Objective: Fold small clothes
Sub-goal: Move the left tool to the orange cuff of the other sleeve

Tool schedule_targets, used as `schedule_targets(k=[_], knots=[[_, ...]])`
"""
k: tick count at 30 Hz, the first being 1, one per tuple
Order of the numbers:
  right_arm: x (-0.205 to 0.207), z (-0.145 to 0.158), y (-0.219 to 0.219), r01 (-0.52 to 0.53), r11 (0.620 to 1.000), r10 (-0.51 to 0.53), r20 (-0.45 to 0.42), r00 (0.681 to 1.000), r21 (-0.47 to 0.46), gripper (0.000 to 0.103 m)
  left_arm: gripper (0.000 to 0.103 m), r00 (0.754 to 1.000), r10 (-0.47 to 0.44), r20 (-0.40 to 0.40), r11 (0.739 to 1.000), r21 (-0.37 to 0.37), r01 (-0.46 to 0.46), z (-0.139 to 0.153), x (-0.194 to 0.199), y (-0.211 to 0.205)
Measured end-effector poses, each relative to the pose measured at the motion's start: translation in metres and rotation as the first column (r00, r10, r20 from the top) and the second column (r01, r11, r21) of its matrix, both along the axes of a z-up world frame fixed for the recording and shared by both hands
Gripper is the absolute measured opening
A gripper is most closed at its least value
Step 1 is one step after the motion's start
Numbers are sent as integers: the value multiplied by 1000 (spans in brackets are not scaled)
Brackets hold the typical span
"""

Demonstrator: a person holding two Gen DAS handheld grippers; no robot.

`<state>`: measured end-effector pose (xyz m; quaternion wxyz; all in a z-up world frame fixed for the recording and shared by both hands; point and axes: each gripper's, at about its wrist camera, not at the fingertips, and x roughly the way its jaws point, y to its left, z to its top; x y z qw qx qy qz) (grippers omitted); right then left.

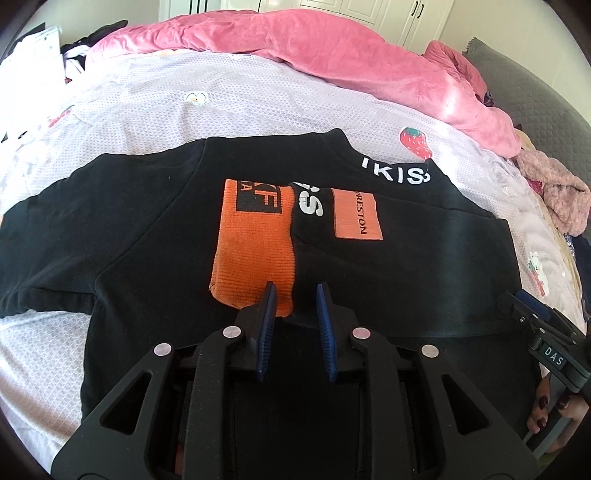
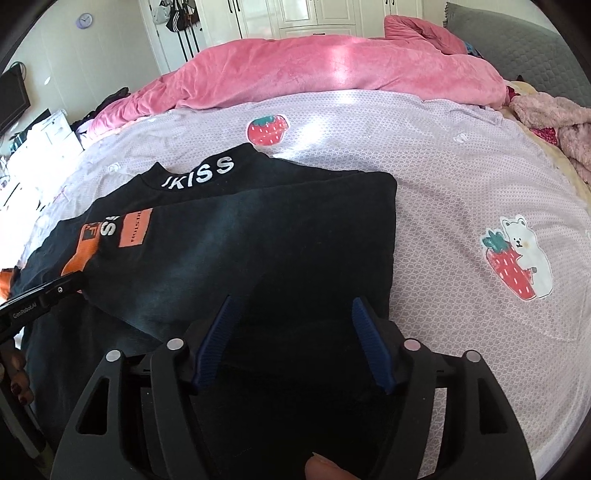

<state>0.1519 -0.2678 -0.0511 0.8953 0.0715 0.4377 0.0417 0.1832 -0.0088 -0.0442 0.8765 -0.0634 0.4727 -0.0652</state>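
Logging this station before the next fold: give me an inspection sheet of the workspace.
Surface: lilac bedsheet with strawberry prints.
Job's things: black top lying flat, right sleeve folded across the body, orange cuff at centre.
Clutter: pink blanket; pink fluffy garment.
Grippers: left gripper open over the cuff; right gripper open over the folded side.
Cables: nothing seen.
Surroundings: white wardrobe; wall clock.

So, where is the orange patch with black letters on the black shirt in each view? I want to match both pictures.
Left wrist view: the orange patch sits just right of centre, above the left gripper.
Right wrist view: the orange patch is at the left, far from the right gripper.
Shared landmark: the white collar lettering on the black shirt.
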Motion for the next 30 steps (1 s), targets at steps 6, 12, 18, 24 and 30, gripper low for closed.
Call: schedule_targets(k=[6,12,18,24,30], knots=[[-2,3,3,-5,1000,5,7,1000,1,72,23,1000,6,10,1000,10,-6,5,-6,2],[-5,6,7,-10,1000,10,17,1000,15,80,33,999,29,27,999,24,-30,12,-12,8],[-9,12,15,-24,1000,24,38,999,-2,86,57,998,50,39,998,27,-51,18,-19,17],[-15,20,24,-38,999,39,73,997,-19,92,72,997,52,60,998,41,-55,27,-31,24],[-19,25,32,-28,999,32,93,995,-45,96,90,995,59,86,996,63,-64,36,-39,30]])
